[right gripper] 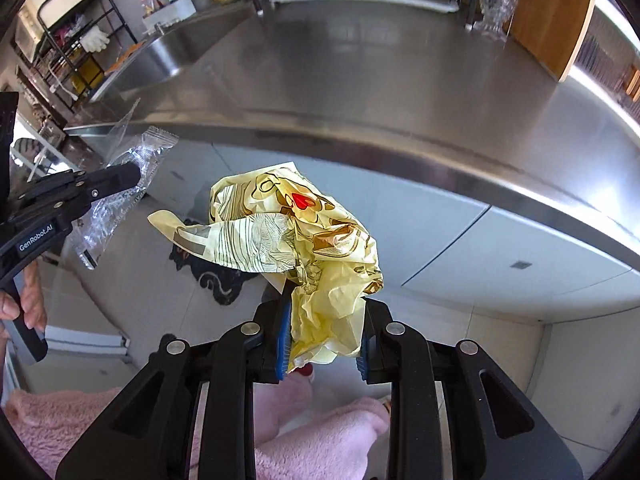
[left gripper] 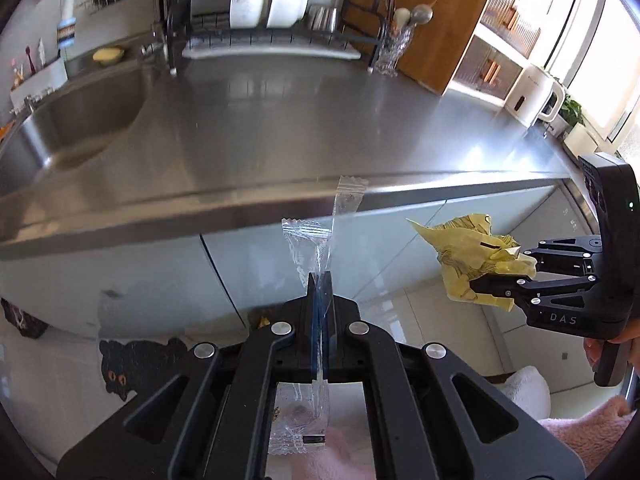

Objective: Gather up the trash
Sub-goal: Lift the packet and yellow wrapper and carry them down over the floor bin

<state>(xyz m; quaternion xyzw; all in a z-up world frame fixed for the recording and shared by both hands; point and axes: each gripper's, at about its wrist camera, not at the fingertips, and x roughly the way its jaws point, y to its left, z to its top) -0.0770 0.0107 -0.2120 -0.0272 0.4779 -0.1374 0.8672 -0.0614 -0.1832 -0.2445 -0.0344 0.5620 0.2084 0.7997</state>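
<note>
My left gripper (left gripper: 320, 280) is shut on a clear plastic wrapper (left gripper: 310, 240) and holds it in the air in front of the steel counter's edge. The wrapper hangs above and below the jaws. In the right wrist view the left gripper (right gripper: 134, 176) shows at the left with the clear wrapper (right gripper: 120, 196). My right gripper (right gripper: 326, 312) is shut on a crumpled yellow printed paper wrapper (right gripper: 296, 232), also held off the counter. In the left wrist view the right gripper (left gripper: 500, 268) holds the yellow wrapper (left gripper: 468, 260) at the right.
A steel counter (left gripper: 320, 128) runs ahead, with a sink (left gripper: 72, 128) at the left and a dish rack (left gripper: 272, 36) with white bowls behind. A white kettle (left gripper: 534, 94) stands far right. Cabinet fronts and a tiled floor with a black cat mat (left gripper: 132, 368) lie below.
</note>
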